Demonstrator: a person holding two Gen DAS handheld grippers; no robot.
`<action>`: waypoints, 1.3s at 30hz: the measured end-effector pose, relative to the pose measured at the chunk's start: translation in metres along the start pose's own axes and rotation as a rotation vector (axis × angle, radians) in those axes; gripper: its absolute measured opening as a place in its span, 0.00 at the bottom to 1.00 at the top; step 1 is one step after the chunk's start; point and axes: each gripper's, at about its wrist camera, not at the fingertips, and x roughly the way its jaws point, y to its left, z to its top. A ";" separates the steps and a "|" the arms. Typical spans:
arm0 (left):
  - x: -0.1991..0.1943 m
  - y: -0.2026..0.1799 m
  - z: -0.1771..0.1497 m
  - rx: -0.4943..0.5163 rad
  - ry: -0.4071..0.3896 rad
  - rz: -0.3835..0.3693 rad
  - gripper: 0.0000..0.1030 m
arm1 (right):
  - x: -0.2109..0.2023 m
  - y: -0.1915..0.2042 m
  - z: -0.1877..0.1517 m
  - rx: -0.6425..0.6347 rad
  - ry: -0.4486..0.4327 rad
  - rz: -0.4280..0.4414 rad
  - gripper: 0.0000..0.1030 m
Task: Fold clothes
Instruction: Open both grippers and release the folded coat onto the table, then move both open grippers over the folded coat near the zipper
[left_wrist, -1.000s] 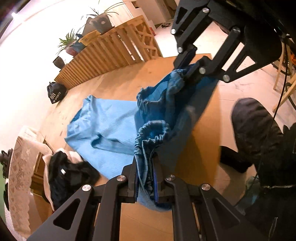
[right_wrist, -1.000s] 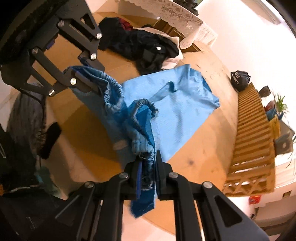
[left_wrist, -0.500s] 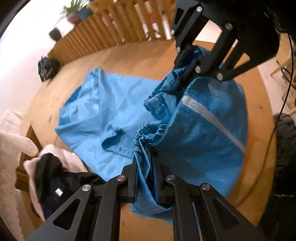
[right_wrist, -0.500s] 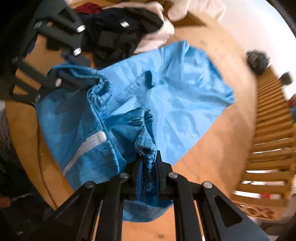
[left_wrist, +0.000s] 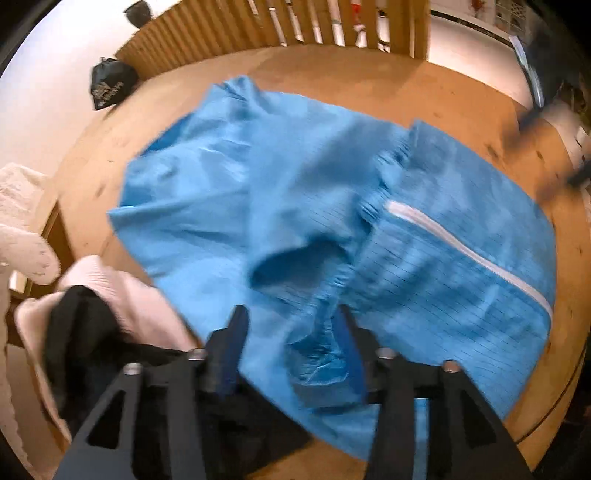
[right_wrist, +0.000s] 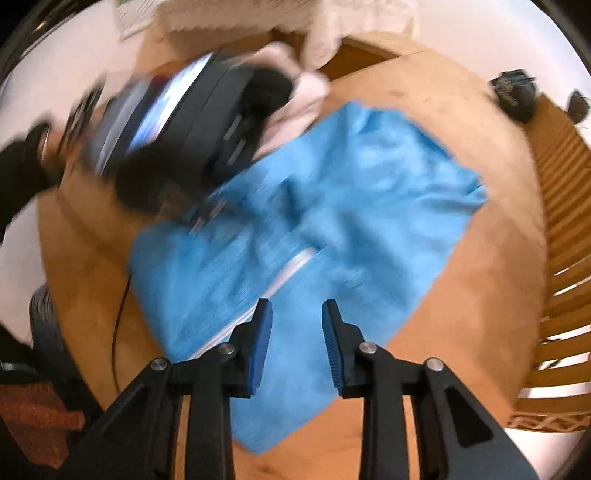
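On the wooden table (left_wrist: 369, 81) the blue garment (left_wrist: 295, 192) lies doubled over itself, its white stripe (left_wrist: 469, 254) toward three o'clock. My left gripper (left_wrist: 291, 332) and right gripper (right_wrist: 297, 325) both gape, holding nothing. One fold shows; more folding and the clothes pile (left_wrist: 85, 332) at eight o'clock seem left.

This looks like a lived-in home room rather than a workshop. A round light-wood bench (left_wrist: 369, 74) carries a spread bright blue garment with a white stripe (left_wrist: 295, 206) and a heap of black and pale pink clothes (left_wrist: 92, 314), with a white lace cloth (right_wrist: 280, 14) draped over furniture beside it. A slatted wooden fence-like partition (left_wrist: 229, 33) stands behind against white walls, and a small black bag (left_wrist: 110, 83) sits on the floor at its end.
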 end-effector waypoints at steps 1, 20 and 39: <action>-0.008 0.002 -0.002 -0.007 -0.009 0.027 0.48 | 0.013 0.009 -0.004 -0.020 0.024 -0.022 0.27; -0.028 -0.045 -0.079 -0.071 0.001 -0.127 0.52 | 0.052 -0.020 0.002 0.122 -0.041 0.022 0.27; 0.025 -0.048 -0.050 -0.060 0.012 -0.075 0.52 | 0.066 -0.106 -0.047 0.521 -0.071 0.063 0.27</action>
